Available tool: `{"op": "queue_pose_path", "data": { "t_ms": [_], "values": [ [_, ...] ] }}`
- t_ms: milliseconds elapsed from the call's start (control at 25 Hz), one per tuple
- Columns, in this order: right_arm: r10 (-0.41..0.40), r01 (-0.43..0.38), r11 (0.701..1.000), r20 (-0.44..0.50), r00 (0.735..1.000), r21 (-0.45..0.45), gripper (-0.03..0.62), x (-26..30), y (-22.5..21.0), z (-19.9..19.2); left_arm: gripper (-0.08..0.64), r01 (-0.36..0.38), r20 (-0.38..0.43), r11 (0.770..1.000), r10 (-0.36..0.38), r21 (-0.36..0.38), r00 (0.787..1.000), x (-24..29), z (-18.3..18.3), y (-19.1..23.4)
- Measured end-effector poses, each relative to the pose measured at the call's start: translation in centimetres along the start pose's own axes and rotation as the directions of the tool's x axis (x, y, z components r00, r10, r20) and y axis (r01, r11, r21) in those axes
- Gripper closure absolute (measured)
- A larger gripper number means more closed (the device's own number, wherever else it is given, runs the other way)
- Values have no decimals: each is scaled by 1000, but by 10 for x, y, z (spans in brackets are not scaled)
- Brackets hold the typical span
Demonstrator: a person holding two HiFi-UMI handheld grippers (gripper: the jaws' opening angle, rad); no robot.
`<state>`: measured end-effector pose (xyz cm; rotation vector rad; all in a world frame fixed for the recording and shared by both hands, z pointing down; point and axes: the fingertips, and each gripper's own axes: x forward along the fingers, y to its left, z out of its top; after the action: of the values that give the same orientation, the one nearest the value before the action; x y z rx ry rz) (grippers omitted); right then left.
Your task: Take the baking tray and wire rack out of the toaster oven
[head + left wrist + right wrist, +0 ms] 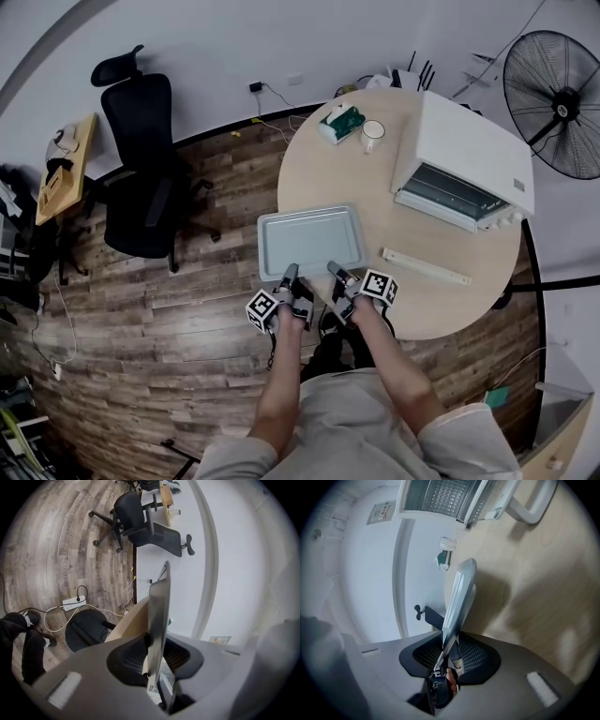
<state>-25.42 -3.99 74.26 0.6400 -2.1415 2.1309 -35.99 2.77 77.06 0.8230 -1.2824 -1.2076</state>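
No text is legible: the small printed label [384, 510] on the white wall [370, 573] is too blurred to read.

Looks like an office-type room: a black office chair [141, 155] is parked at 10 o'clock, a pedestal fan [559, 103] at 2 o'clock.

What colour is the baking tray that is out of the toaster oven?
Light grey, plain with no pattern; the baking tray shows best in the head view.
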Motion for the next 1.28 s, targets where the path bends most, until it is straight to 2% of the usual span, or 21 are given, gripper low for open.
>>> {"op": "queue_pose_path", "data": {
  "t_ms": [280,400,480,520,1000,1120,1280],
  "values": [
    [-18,19,999,-34,999,31,508,-8,-9,-3,423,-24,17,1000,25,-4,1000,6,4,6],
    [5,-2,989,-23,1000,151,510,-11,-11,-6,423,-29,15,1000,29,-2,999,8,7,6],
    [36,-35,974,3,999,225,573,-11,-9,-5,423,-29,8,1000,29,3,1000,10,8,6],
    [43,-45,971,14,999,235,575,-10,-9,-3,424,-30,4,1000,30,5,1000,11,8,7],
    [-30,1,964,103,994,264,575,-8,-27,4,419,-26,-85,1000,25,-10,996,5,2,8],
    [-47,19,965,99,994,263,575,-6,-34,4,419,-35,-80,999,34,-17,996,-4,5,15],
    [-59,31,963,98,993,266,575,-5,-38,5,420,-69,-18,997,68,-42,998,-15,26,29]
  ]
}}
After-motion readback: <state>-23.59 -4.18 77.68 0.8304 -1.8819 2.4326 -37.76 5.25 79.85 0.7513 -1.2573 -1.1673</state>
